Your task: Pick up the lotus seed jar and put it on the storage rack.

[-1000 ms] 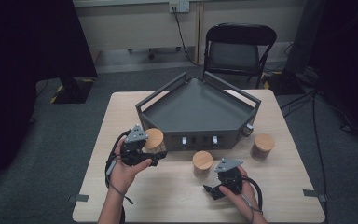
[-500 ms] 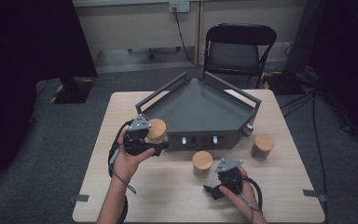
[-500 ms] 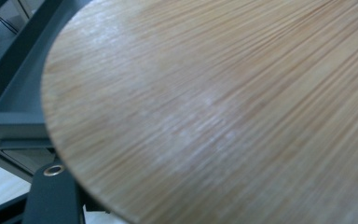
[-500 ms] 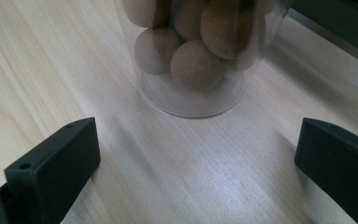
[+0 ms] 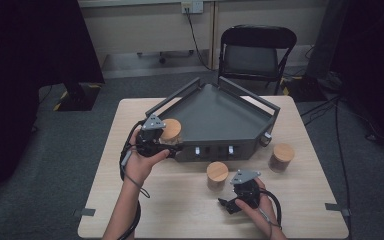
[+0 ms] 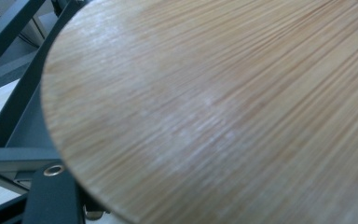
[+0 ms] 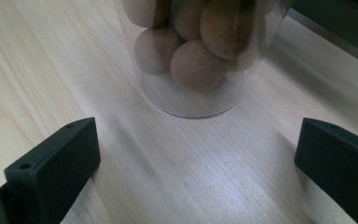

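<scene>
Jar (image 5: 171,131) clamped in the left gripper (image 5: 156,142) hangs at the tray (image 5: 220,112) rim and could clip it; right gripper (image 5: 237,200) waits open.

We list one light wooden counter (image 5: 300,210) bearing: a dark grey angular tray (image 5: 220,117) towards its far side; a wood-lidded jar (image 5: 217,175) of brown balls just before the tray's front wall; a second lidded jar (image 5: 281,157) off the tray's right corner
</scene>
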A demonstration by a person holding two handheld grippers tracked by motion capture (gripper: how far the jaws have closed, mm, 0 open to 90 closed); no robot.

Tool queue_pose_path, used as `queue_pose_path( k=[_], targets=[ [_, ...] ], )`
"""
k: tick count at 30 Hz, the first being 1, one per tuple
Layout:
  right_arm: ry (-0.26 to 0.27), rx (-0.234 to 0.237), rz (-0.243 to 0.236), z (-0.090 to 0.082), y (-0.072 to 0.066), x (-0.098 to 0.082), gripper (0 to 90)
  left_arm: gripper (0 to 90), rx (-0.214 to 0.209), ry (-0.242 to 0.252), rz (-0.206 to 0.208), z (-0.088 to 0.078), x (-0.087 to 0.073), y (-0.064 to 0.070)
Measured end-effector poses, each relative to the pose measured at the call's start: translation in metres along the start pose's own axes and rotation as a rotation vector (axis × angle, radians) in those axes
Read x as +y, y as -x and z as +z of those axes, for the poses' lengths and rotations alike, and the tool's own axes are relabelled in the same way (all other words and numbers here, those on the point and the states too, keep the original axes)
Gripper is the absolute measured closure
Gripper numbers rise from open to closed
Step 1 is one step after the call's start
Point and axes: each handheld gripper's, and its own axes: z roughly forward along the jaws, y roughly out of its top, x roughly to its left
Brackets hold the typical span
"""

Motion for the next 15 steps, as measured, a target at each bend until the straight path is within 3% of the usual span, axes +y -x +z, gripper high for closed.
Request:
queue_pose_path(
  k=[15],
  targets=[
    [-0.001,0.000,0.001,0.000,0.000,0.000,0.0,25.9,0.021,-0.008,-0.009,0.014,0.018,-0.006]
  ],
)
